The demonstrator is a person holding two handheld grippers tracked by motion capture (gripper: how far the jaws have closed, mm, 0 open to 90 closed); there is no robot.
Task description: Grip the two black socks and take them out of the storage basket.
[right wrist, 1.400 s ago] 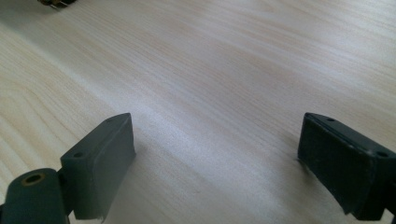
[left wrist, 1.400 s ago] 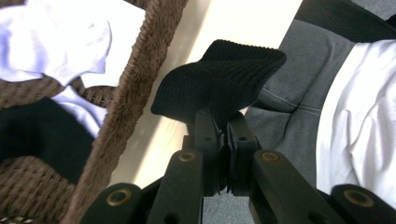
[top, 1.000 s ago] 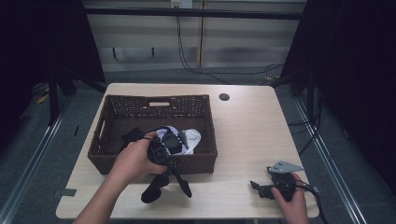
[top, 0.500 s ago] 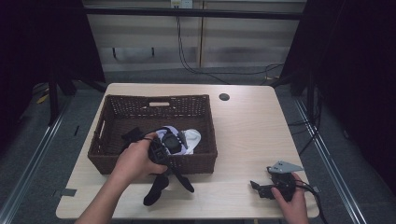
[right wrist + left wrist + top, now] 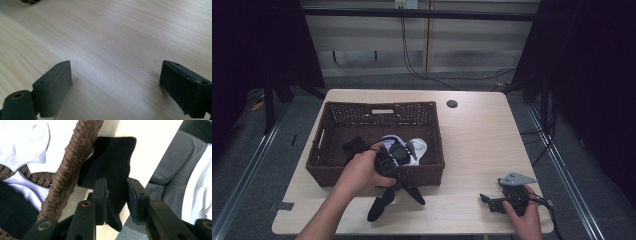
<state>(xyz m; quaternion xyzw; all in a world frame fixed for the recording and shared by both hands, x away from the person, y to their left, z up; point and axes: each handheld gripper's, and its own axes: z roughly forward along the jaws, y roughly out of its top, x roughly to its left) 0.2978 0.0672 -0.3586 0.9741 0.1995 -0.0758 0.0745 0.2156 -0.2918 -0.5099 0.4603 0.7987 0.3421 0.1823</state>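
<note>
Change: we have just been spreading the left claw [image 5: 116, 195]; the black sock [image 5: 110, 170] hangs loose between its jaws, outside the basket [image 5: 432, 172].
Meaning: we judge the sock released onto the bench [image 5: 472, 145].
Right claw [image 5: 115, 82]: spread, idle.

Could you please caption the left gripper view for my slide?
Black sock between parted fingers, beside wicker basket.

Black sock [image 5: 110, 167], brown wicker basket [image 5: 377, 111], pale wood table [image 5: 472, 145] (white socks [image 5: 27, 145], seemingly).

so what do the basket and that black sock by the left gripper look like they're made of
The brown woven basket looks like wicker or rattan, matt: twisted strands show along its rim. The black ribbed sock looks like soft knitted fabric, probably cotton blend: fine ribs, fuzzy edges, limp drape between the left gripper's just-opening jaws.
</note>
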